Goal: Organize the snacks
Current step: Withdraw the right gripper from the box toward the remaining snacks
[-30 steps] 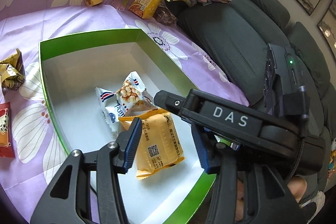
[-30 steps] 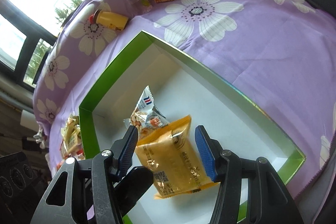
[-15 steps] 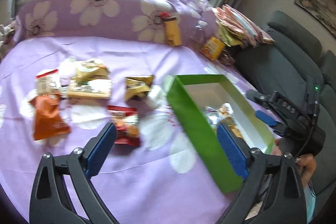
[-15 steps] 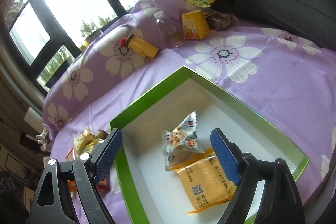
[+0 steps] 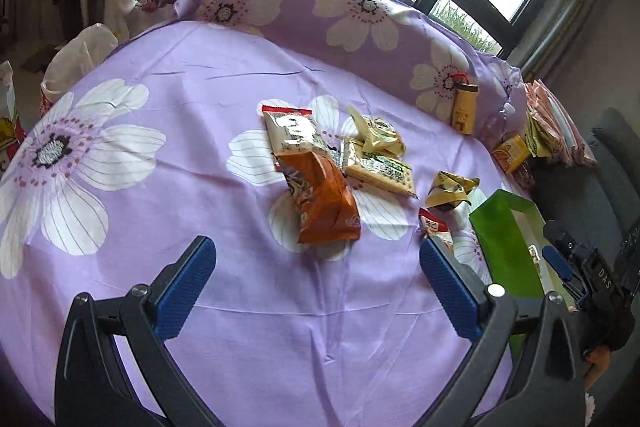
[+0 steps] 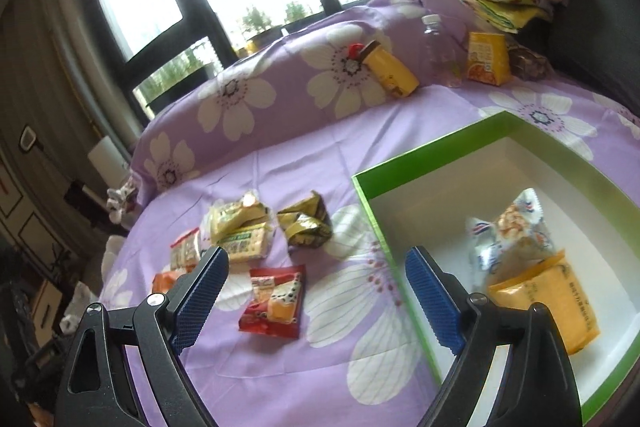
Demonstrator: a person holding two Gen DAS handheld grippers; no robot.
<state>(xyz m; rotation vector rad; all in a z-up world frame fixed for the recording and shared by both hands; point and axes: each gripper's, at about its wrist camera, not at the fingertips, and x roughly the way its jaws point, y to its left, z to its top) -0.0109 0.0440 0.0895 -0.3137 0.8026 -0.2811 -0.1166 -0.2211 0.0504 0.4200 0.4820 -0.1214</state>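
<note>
Floral purple cloth [image 6: 320,379], red snack packet [image 6: 274,301] ahead of right gripper [image 6: 316,295] (jaws opening, empty)

Black gripper [image 5: 316,279] frame, ribbed blue fingers [image 5: 182,287], silver screws

Both grippers empty, angled down over the bed

The left gripper [image 5: 318,277] has its jaws spread wide, nothing between them. The right gripper [image 6: 316,297] is opening, also empty; what seems a hand [image 5: 598,359] grips its handle near the bed's right edge.
</note>
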